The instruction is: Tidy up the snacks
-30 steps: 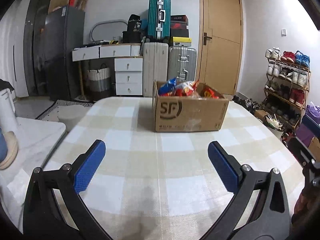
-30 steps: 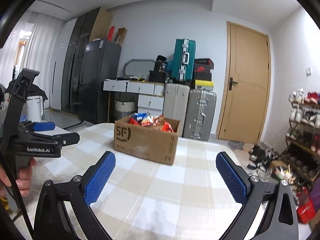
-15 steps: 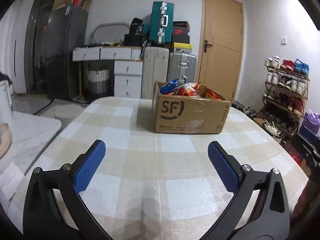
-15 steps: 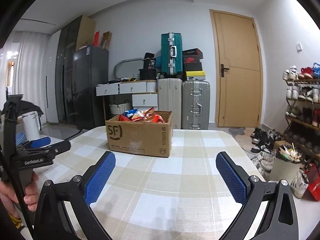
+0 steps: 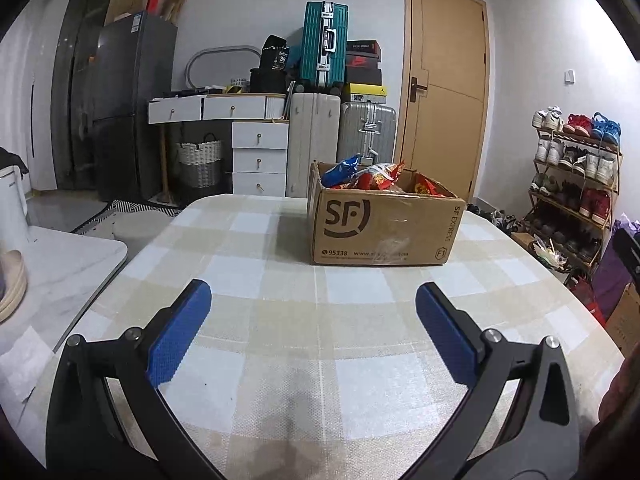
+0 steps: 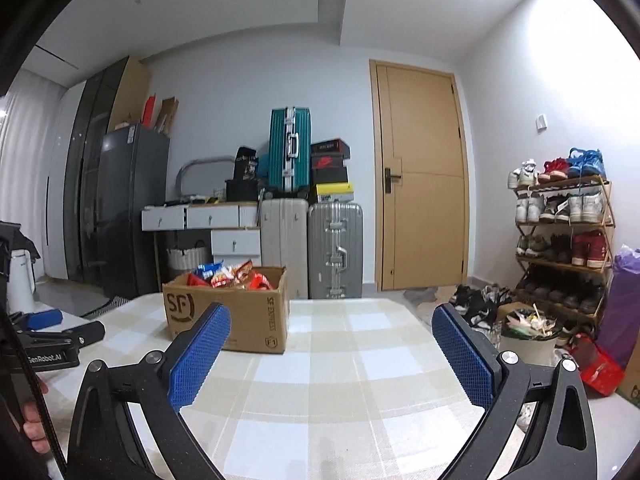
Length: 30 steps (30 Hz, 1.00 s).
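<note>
Left wrist view, far left: white marble-look side counter [image 5: 64, 268] with a white kettle [image 5: 12, 200] at its edge. Next, the round table under a beige-and-white checked cloth [image 5: 320, 320]. Left gripper [image 5: 312, 300] hovers above the cloth, blue-padded fingers [image 5: 180, 336] spread wide, nothing between them. Beyond it, right of centre, a brown cardboard box printed "SF" [image 5: 380, 228] stands upright on the cloth, well apart from the fingertips. Crinkly snack packets, blue and red [image 5: 368, 176], fill it and rise above the rim; individual packets are too small to count. Wooden shoe rack [image 5: 576, 184] sits at the far right against the wall.

Right wrist view: the person's hand [image 6: 34, 420] grips the left tool's black handle at the left edge. The box appears left of centre, behind the left fingertip of the right gripper [image 6: 332, 332]; whether box and finger are apart in depth cannot be told for certain, probably well apart. Right gripper fully spread, empty, above the cloth.
</note>
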### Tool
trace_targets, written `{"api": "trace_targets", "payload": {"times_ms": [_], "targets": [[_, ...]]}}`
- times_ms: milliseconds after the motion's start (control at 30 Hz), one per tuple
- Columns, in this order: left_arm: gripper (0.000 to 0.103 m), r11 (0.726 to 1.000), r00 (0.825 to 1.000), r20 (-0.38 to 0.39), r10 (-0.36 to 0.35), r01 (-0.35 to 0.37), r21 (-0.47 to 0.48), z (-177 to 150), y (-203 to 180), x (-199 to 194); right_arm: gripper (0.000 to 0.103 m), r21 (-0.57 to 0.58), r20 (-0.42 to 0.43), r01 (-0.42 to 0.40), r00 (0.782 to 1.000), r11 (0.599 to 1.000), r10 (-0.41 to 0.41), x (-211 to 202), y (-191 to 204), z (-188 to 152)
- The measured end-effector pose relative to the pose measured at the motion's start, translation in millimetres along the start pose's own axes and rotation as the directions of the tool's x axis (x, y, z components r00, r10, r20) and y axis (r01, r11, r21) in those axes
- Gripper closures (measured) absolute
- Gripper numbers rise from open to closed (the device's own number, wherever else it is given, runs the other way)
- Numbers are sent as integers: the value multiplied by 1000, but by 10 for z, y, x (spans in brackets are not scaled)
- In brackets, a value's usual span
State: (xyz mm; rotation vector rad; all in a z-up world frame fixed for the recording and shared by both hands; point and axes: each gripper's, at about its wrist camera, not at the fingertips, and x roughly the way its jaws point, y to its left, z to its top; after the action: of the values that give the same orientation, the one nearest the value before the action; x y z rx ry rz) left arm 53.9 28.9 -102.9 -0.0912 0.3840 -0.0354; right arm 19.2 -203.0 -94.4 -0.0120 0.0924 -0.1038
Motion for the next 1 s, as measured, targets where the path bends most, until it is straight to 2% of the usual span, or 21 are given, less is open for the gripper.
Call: {"api": "trace_targets", "payload": {"times_ms": [267,1000], "targets": [[1,1000,1000,2,-5,5,5,-1,-7,-8,0,3,-12,-46,999,999,46,29,-8,-3],[1,1000,1000,10,10,-10,12,-66,30,-13,0,4,-26,-59,998,998,60,42,1,-6]]}}
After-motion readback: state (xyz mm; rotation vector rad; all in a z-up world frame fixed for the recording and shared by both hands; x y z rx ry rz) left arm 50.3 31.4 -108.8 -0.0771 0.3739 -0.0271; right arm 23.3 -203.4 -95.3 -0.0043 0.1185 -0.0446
